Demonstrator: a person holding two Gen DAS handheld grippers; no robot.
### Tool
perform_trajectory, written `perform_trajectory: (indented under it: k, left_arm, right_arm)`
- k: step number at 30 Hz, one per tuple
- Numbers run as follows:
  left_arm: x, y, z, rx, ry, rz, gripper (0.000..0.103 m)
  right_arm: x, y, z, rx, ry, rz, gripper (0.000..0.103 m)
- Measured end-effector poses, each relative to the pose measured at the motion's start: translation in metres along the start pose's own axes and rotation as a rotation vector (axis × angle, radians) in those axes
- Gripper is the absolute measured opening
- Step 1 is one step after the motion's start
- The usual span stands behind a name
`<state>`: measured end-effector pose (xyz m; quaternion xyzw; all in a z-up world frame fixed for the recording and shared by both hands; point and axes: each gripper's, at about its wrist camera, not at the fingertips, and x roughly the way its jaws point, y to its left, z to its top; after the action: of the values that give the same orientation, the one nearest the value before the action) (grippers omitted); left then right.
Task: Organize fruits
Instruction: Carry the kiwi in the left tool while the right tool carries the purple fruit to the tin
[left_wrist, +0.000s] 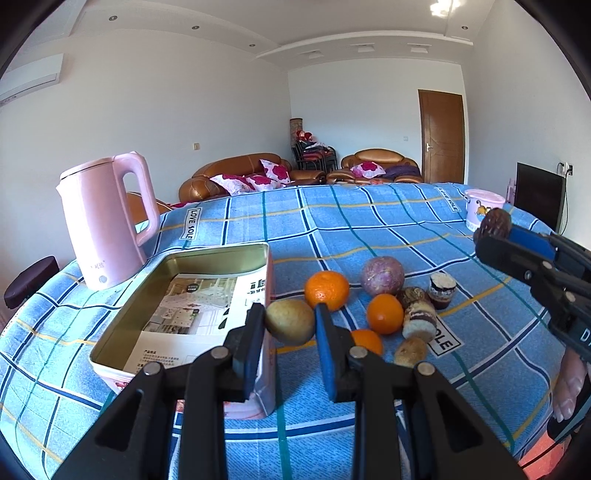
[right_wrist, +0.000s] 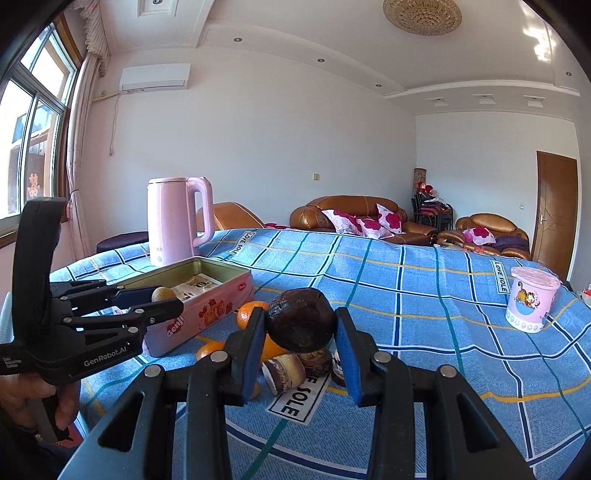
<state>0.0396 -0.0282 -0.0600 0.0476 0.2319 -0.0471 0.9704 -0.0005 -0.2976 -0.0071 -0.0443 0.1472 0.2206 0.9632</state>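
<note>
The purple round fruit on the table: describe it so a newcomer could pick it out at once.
Start at the open pink rectangular tin on the blue checked tablecloth, in front of the pink kettle. To the tin's right lies a cluster of fruits and small cakes. The mottled purple round fruit sits at the cluster's far edge, right of the large orange; it is the only purple piece there.

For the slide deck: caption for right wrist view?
Right gripper holds a dark wrinkled fruit above the checked tablecloth.

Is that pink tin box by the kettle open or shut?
Open. The pink tin box has no lid on; its gold inside and a printed leaflet lying in it show from above.
</note>
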Motion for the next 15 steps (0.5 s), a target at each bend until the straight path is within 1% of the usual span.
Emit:
perform_trajectory:
  k: [6,15]
  left_arm:
    - [0.003,0.017,0.003,-0.02,0.007,0.026,0.029]
    - [0.012,0.047,0.009,-0.045,0.031,0.08,0.029]
  right_arm:
    - [0.004,0.015,0.028,-0.026,-0.02,0.049,0.039]
    - [0.026,0.039,0.065,-0.077,-0.022,0.116,0.039]
